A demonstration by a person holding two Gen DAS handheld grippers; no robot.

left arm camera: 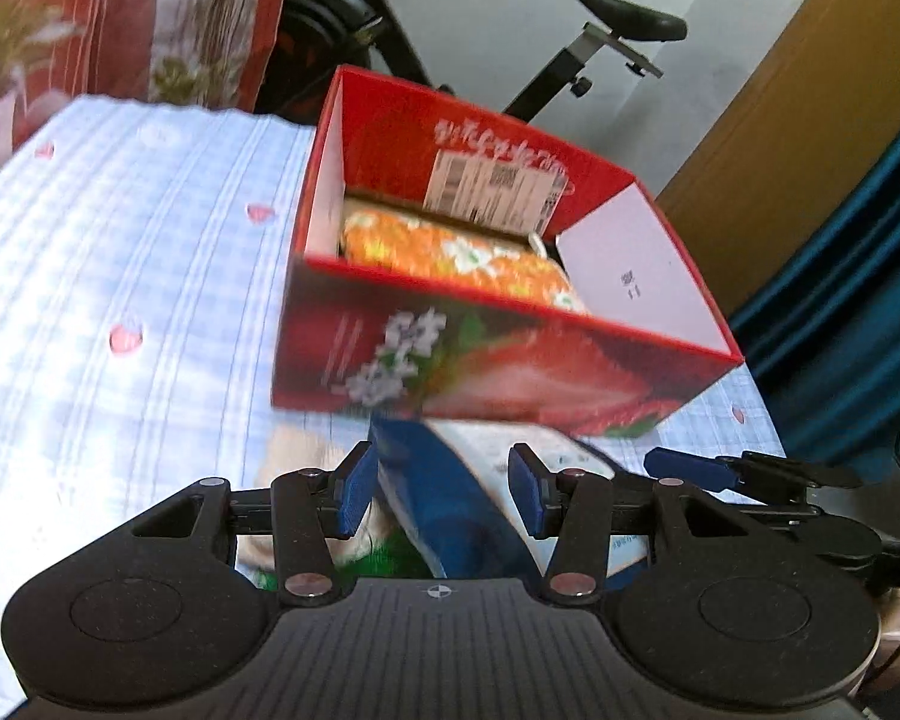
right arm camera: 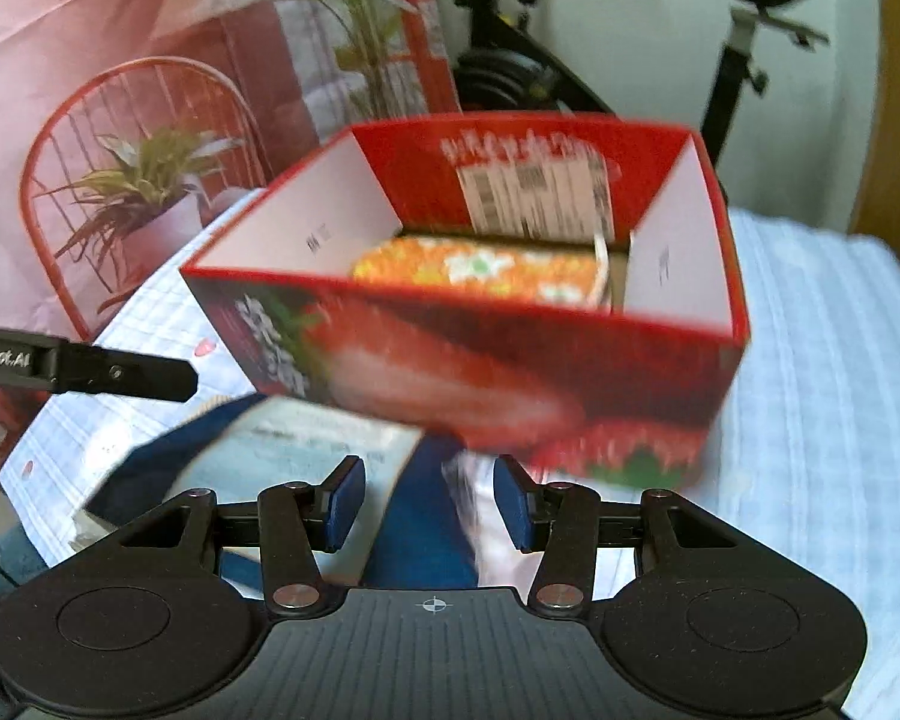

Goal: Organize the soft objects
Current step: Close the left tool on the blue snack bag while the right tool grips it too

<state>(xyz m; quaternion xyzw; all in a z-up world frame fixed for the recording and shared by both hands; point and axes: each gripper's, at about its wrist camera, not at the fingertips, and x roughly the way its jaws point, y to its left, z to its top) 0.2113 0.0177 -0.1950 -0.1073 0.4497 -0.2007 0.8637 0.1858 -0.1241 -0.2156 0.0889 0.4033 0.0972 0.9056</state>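
Both tongs, left and right, half open, each straddle a blue-and-white pack; the red box lies just beyond on the bed.

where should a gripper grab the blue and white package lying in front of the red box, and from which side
Judging by both wrist views, take the blue and white package across its thin flat body, coming from above and the near side. It lies flat on the checked cloth with its far edge against the red box, so that side is blocked. Both the left gripper and right gripper already straddle it.
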